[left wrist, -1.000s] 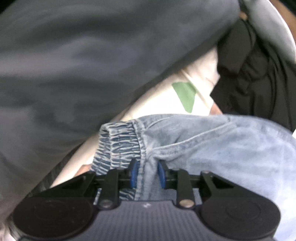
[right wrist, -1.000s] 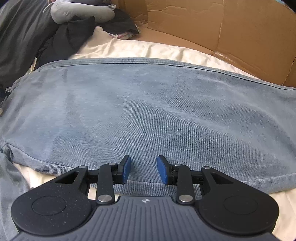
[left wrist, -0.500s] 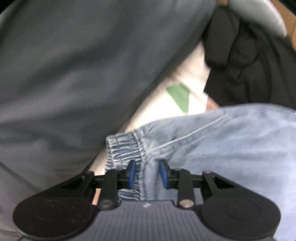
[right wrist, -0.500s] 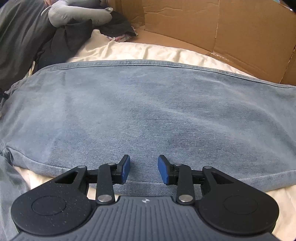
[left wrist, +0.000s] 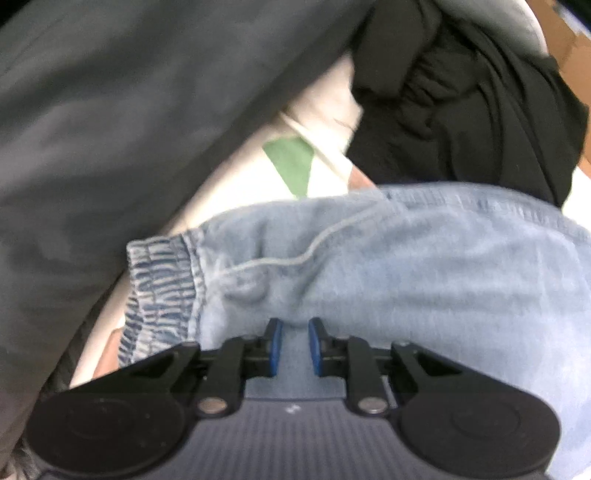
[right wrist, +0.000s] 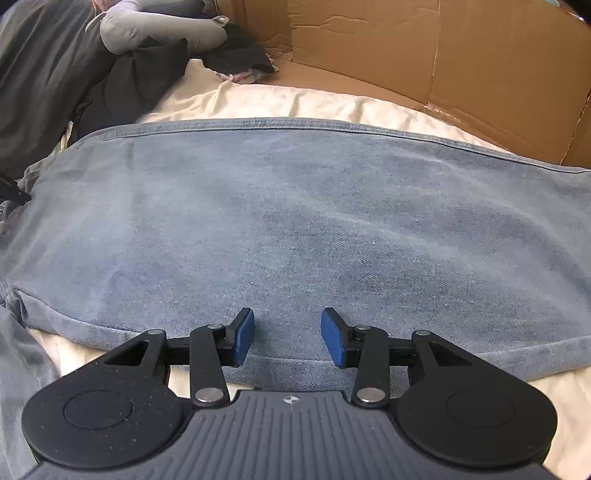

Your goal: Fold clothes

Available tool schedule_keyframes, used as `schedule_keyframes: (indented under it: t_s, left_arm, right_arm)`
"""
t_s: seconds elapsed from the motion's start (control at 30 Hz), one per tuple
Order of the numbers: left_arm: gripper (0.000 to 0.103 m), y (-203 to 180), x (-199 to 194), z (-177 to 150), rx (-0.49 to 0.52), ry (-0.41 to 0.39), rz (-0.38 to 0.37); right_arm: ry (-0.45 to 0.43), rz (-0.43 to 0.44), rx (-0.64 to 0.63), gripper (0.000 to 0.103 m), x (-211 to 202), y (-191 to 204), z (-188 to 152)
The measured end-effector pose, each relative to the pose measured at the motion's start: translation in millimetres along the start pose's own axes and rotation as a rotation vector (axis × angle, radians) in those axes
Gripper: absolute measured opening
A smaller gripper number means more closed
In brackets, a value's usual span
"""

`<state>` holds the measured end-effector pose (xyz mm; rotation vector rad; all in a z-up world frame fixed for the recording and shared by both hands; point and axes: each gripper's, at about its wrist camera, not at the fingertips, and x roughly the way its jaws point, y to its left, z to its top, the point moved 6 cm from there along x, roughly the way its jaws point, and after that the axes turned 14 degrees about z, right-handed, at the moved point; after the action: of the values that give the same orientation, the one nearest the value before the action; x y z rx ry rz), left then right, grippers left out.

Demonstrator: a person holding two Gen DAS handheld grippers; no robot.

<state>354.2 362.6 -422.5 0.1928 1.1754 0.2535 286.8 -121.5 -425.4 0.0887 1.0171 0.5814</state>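
Light blue jeans [right wrist: 295,221] lie spread across a cream sheet [right wrist: 280,101]. My right gripper [right wrist: 287,338] is open and empty, its blue pads just over the near hem of the denim. In the left wrist view, my left gripper [left wrist: 294,345] is shut on a fold of the jeans [left wrist: 424,266] beside the gathered elastic waistband [left wrist: 162,280]. The denim bunches between the pads.
A dark grey garment [left wrist: 129,129] fills the left of the left wrist view. A black garment [left wrist: 461,122] lies heaped beyond the jeans. A cardboard wall [right wrist: 443,55] stands behind the sheet. A grey garment [right wrist: 155,31] rests at the back left. A green patch [left wrist: 291,162] marks the bedding.
The left gripper has shifted right along the jeans, away from the waistband, still pinching denim. The right gripper has barely moved and stays open.
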Motion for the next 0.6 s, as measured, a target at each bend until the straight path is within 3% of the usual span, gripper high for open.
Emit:
schedule_keyframes:
  t_s: [0.4,0.6]
  left_arm:
    - [0.017,16.2,10.2,20.5,-0.13,-0.014,-0.015]
    - [0.017,15.6,18.3,15.9,-0.113,-0.043,-0.02]
  right_arm:
    - [-0.003,0.001,-0.005,0.051,1.7,0.1,0.0]
    - [-0.003,0.004,-0.007,0.051,1.4,-0.6,0.1]
